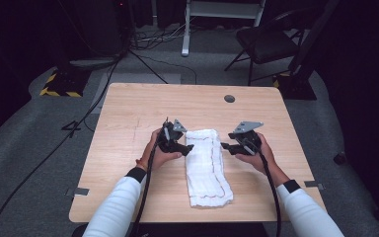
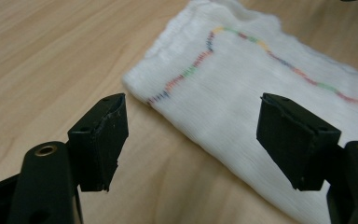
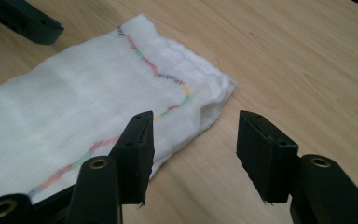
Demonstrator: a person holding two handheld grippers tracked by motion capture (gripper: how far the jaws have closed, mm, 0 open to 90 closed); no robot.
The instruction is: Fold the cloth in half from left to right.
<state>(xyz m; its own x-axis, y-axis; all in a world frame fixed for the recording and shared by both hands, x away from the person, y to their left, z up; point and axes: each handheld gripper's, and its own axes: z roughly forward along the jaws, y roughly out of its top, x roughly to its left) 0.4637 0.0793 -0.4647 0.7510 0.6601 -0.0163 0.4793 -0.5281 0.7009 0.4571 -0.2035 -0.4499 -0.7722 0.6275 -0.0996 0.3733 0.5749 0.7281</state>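
A folded white cloth [image 1: 206, 165] with a wavy multicoloured stitched line lies lengthwise on the wooden table [image 1: 128, 113]. My left gripper [image 1: 186, 148] is at the cloth's left edge near its far end, jaws open with nothing gripped. In the left gripper view the cloth [image 2: 261, 88] lies just beyond my left gripper [image 2: 191, 140]. My right gripper [image 1: 225, 146] is at the cloth's right edge, also open. In the right gripper view the cloth's far corner [image 3: 121, 93] sits ahead of my right gripper [image 3: 193, 158], partly between the jaws without being pinched.
A round cable hole [image 1: 229, 98] is in the table's far right part. A folding chair [image 1: 269, 44] and a white stand [image 1: 197, 24] are on the floor beyond the table. Cables [image 1: 79, 123] trail on the floor at the left.
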